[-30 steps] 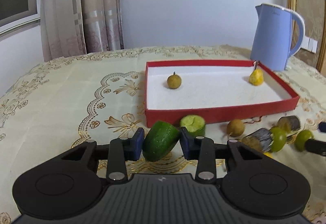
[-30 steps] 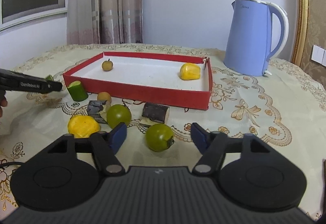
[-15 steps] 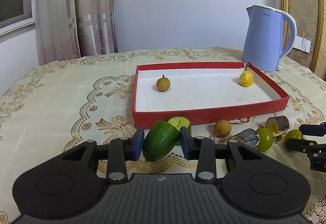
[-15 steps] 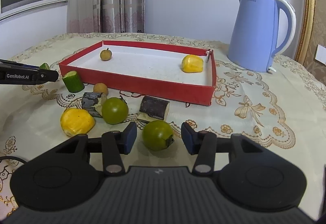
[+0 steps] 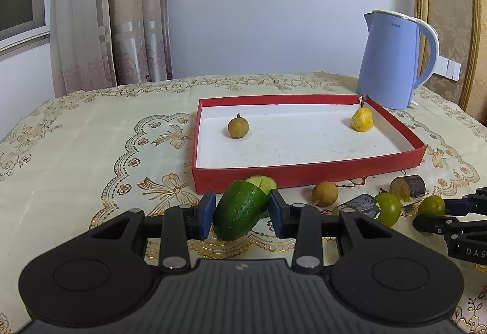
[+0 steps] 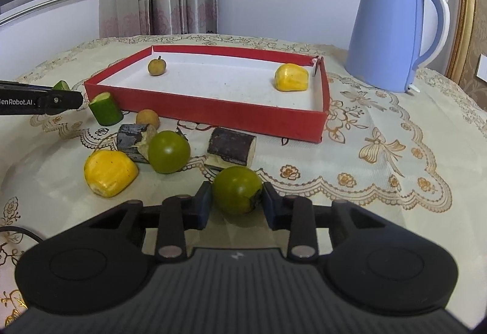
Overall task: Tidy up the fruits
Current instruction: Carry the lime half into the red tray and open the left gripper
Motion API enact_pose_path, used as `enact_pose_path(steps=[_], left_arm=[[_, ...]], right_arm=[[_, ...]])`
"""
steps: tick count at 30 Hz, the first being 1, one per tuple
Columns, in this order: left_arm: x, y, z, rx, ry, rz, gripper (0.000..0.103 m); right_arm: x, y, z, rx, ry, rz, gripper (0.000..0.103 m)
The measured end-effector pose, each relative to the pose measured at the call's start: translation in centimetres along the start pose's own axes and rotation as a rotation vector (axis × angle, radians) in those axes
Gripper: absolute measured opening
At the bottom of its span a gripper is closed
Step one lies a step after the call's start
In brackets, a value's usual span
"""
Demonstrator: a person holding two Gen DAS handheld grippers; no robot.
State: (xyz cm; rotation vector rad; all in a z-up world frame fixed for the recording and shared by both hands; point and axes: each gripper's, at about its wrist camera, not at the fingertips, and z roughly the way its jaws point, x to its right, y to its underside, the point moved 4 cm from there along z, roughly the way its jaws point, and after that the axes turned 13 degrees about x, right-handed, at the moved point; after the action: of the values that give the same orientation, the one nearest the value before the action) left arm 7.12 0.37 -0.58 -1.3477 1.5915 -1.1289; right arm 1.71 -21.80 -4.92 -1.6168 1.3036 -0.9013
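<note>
Left gripper (image 5: 240, 213) clamped on a cucumber piece (image 5: 239, 213), tilted between the pads, red tray (image 5: 307, 172) just ahead; right gripper (image 6: 234, 201) narrowed on a green tomato (image 6: 236, 189), both pads touching; risk of the round tomato squirting forward from off-centre squeeze; possible cucumber slip on its slick skin.

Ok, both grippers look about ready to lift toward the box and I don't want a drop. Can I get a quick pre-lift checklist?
1. Left gripper jaws pressed on the cucumber piece: ok.
2. Right gripper jaws touching the green tomato on both sides: cannot tell, they are close beside it.
3. Free floor in the red box: ok, only a longan and a yellow piece inside.
4. Box wall to clear: not ok yet, both fruits sit below its rim.
</note>
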Motion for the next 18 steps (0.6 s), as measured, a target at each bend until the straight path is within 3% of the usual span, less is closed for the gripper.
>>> enact_pose_path(steps=[9, 18], left_arm=[[-0.3, -0.1, 0.1, -0.010, 0.000, -0.034, 0.036], [0.4, -1.2, 1.2, -0.013, -0.008, -0.028, 0.036]], right_arm=[[-0.1, -0.2, -0.6, 0.040, -0.008, -0.004, 0.032], [1.3, -0.4, -1.2, 0.082, -0.038, 0.097, 0.032]])
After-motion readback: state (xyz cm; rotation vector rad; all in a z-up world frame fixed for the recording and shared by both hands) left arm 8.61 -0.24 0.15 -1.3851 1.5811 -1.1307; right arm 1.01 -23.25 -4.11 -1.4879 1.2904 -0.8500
